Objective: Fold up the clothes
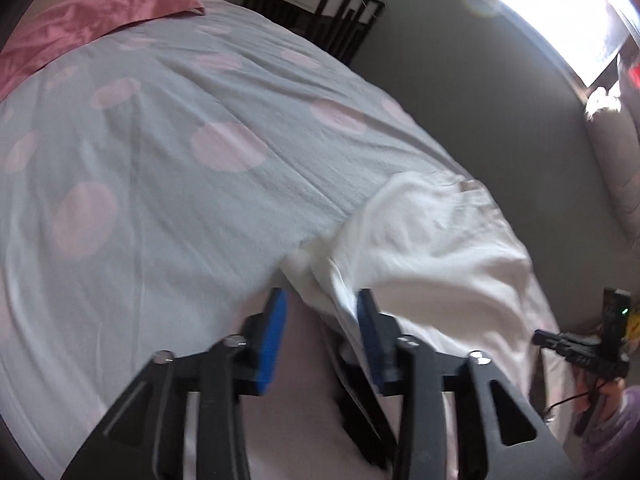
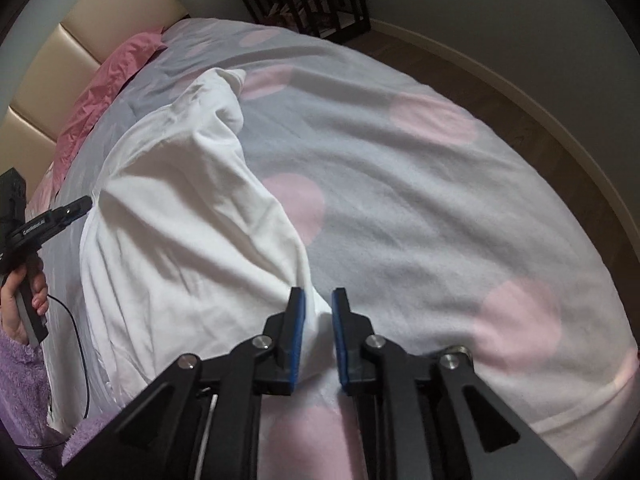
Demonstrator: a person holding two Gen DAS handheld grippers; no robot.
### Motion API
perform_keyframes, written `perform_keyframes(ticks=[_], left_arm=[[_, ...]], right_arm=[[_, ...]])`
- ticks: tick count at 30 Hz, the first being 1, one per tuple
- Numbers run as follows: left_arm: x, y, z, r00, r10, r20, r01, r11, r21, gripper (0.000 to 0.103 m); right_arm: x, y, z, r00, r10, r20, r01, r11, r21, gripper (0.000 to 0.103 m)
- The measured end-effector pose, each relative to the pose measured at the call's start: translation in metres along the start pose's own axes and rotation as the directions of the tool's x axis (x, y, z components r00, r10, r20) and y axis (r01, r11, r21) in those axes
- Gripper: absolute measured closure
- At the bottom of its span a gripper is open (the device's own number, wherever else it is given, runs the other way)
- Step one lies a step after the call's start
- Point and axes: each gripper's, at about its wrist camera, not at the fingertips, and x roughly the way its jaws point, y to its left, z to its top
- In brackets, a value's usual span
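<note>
We saw the white garment (image 2: 188,216) lying crumpled on the bed's grey, pink-dotted cover (image 2: 420,208), toward ten o'clock in the right wrist view. Our right hand-held gripper (image 2: 319,336) had its jaws narrowly apart around a fold of the cloth's edge. Our left hand-held gripper (image 1: 322,344) stood wide apart, the garment's edge just between its blue pads (image 1: 272,344).
</note>
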Motion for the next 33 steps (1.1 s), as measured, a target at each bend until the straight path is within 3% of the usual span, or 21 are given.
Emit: perform_keyframes(ticks=[5,8,11,15,21,23,25,26,27,29,31,33], left_arm=[[-0.026,-0.053,-0.061,0.98,-0.183,-0.077,0.188,0.98,0.059,0.057],[-0.023,-0.087,-0.098,0.958,-0.232,-0.171,0.254,0.959,0.123,0.057],[-0.011,-0.105,-0.122,0.955,-0.175,-0.238,0.221,0.959,0.179,0.057],[-0.001,-0.101,-0.135,0.957,-0.138,-0.256,0.18,0.972,0.149,0.057],[0.0,-0.091,-0.134,0.955,-0.168,-0.244,0.202,0.972,0.123,0.059],[0.01,-0.09,-0.128,0.949,-0.179,-0.261,0.218,0.968,0.128,0.069],[0.01,-0.089,-0.129,0.948,-0.167,-0.27,0.21,0.968,0.138,0.081],[0.01,-0.088,-0.13,0.948,-0.161,-0.275,0.206,0.968,0.144,0.093],[0.009,-0.087,-0.13,0.948,-0.155,-0.28,0.202,0.968,0.149,0.099],[0.009,-0.085,-0.132,0.947,-0.143,-0.289,0.195,0.968,0.16,0.101],[0.009,-0.084,-0.133,0.946,-0.13,-0.298,0.187,0.967,0.171,0.101],[0.011,-0.075,-0.135,0.946,-0.085,-0.313,0.145,0.974,0.173,0.103]], right_arm=[[-0.018,0.008,-0.029,0.999,0.0,0.052,-0.002,0.999,0.033,0.087],[-0.021,0.016,-0.045,0.997,0.017,0.076,-0.02,0.999,0.042,0.087],[-0.03,0.025,-0.065,0.995,0.0,0.103,-0.004,0.999,0.04,0.087],[-0.036,0.019,-0.085,0.991,0.019,0.133,-0.031,0.996,0.088,0.087],[-0.028,0.004,-0.074,0.986,0.038,0.165,-0.064,0.986,0.157,0.081],[-0.022,-0.001,-0.063,0.985,0.047,0.164,-0.077,0.981,0.177,0.071],[-0.014,-0.007,-0.053,0.987,0.039,0.155,-0.069,0.978,0.197,0.068],[-0.009,-0.011,-0.048,0.988,0.047,0.147,-0.078,0.975,0.21,0.068],[-0.004,-0.014,-0.046,0.988,0.067,0.14,-0.097,0.97,0.223,0.069],[0.0,-0.018,-0.044,0.985,0.097,0.142,-0.13,0.96,0.248,0.095],[-0.006,-0.012,-0.045,0.986,0.078,0.148,-0.109,0.969,0.222,0.096],[-0.011,-0.004,-0.046,0.989,0.013,0.144,-0.038,0.985,0.167,0.096]])
